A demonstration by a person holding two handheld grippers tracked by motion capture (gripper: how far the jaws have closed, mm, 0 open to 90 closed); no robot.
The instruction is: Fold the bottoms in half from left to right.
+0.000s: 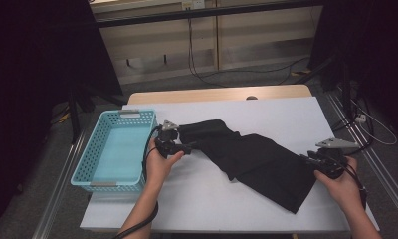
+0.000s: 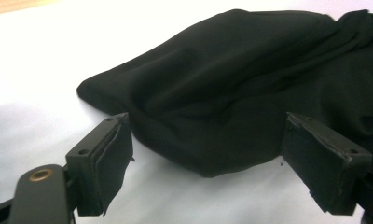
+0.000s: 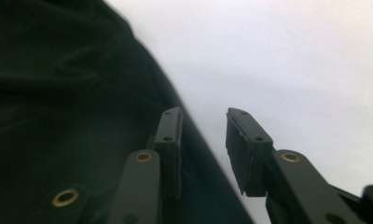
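Observation:
A black cloth [image 1: 251, 159] lies slantwise across the white table [image 1: 286, 112], bunched at its upper left end and flat at its lower right. My left gripper [image 1: 188, 148] is at the bunched end, open wide; in the left gripper view the folded cloth [image 2: 231, 74] sits just ahead of the left gripper [image 2: 208, 158] and between its jaws, untouched. My right gripper [image 1: 306, 158] is at the cloth's right edge. In the right gripper view the right gripper [image 3: 203, 135] is open, one jaw over the cloth [image 3: 58, 93], the other over bare table.
A light blue perforated basket [image 1: 82, 169] stands empty at the table's left edge, right beside my left hand. Beyond the table's far wooden edge [image 1: 217, 93], cables run over the floor. Metal rails flank both sides of the table.

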